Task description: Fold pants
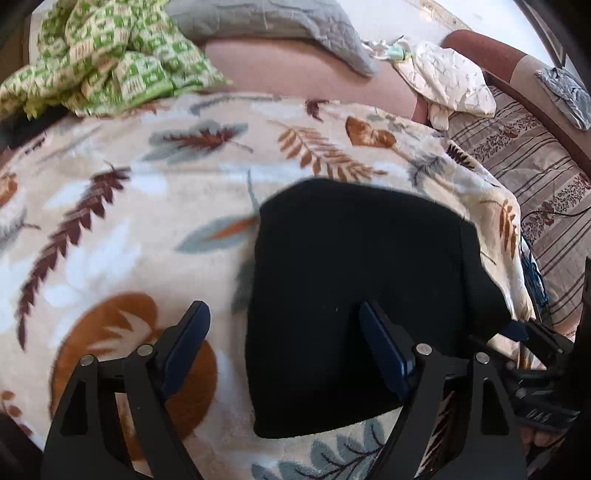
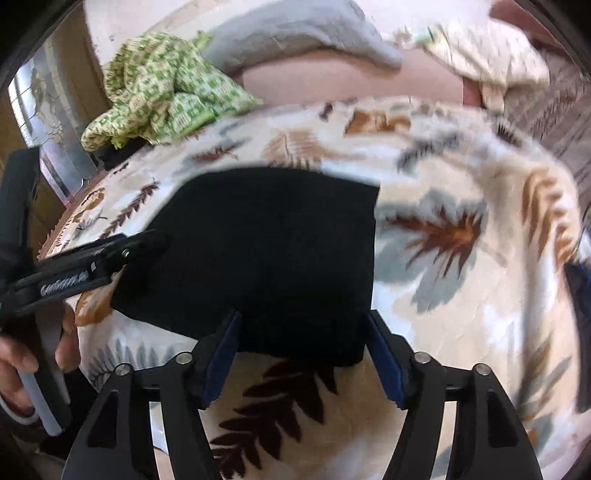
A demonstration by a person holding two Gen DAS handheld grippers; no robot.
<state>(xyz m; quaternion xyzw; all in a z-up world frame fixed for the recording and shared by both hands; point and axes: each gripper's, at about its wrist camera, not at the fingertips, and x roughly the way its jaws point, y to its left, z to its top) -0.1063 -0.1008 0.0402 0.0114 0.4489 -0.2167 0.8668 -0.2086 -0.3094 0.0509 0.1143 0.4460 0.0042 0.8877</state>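
The black pants (image 1: 351, 288) lie folded into a compact rectangle on a cream leaf-print blanket (image 1: 147, 206). My left gripper (image 1: 284, 325) is open, its right finger over the pants and its left finger over the blanket. In the right wrist view the pants (image 2: 266, 251) lie just beyond my right gripper (image 2: 303, 332), which is open and empty with its fingers at the fold's near edge. The left gripper (image 2: 147, 240) shows there at the pants' left edge, held by a hand. The right gripper (image 1: 524, 328) shows in the left wrist view at the pants' right edge.
A crumpled green-patterned cloth (image 1: 110, 62) lies at the far left of the bed. A grey quilt (image 1: 280, 26) and a cream cloth (image 1: 450, 81) lie at the back. A striped sofa cover (image 1: 535, 177) is to the right.
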